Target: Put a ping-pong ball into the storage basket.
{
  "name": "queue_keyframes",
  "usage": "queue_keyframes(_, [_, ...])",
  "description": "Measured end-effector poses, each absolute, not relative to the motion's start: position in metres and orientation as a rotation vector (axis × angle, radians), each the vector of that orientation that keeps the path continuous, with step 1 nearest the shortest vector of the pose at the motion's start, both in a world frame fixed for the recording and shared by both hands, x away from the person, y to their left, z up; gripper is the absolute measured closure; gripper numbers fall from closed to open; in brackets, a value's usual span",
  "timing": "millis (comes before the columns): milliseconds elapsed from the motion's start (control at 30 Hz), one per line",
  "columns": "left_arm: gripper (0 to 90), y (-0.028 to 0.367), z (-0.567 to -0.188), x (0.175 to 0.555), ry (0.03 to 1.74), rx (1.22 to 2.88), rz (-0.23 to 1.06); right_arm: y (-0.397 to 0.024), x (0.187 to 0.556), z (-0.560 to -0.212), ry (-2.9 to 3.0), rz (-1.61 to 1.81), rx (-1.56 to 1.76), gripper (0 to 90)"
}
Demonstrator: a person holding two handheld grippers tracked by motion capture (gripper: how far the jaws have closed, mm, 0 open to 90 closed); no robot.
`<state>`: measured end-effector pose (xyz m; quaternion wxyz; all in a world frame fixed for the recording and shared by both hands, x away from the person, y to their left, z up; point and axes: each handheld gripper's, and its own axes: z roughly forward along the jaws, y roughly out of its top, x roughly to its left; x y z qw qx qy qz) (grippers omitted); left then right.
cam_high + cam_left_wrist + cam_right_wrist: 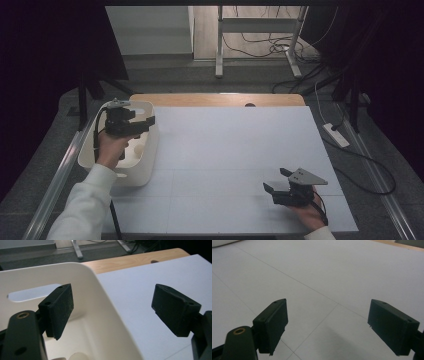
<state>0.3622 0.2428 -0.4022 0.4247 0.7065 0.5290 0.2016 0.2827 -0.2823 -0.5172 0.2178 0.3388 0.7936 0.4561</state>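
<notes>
Smooth white plastic bin (145,165), matt tabletop (235,150)

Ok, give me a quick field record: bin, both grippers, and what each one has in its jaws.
bin: white bin with handle slot, at the table's left edge
bin contents: pale round thing at the bottom, unclear what
left gripper: above the bin's right wall, jaws open, nothing between them
right gripper: low over bare white table, jaws open, nothing between them

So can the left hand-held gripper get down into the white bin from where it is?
Probably yes: the left hand-held gripper hangs open above the white bin, whose top is open; its jaws straddle the right wall, so it must shift inward first.
</notes>
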Motion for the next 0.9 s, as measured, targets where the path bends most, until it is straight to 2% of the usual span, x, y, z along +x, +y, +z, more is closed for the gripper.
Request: queue_keyframes(900, [16.9,0.218,-0.382,0.337,1.139,1.755,0.441,-0.285,0.281,-0.516,2.191,1.286,0.959,16.6])
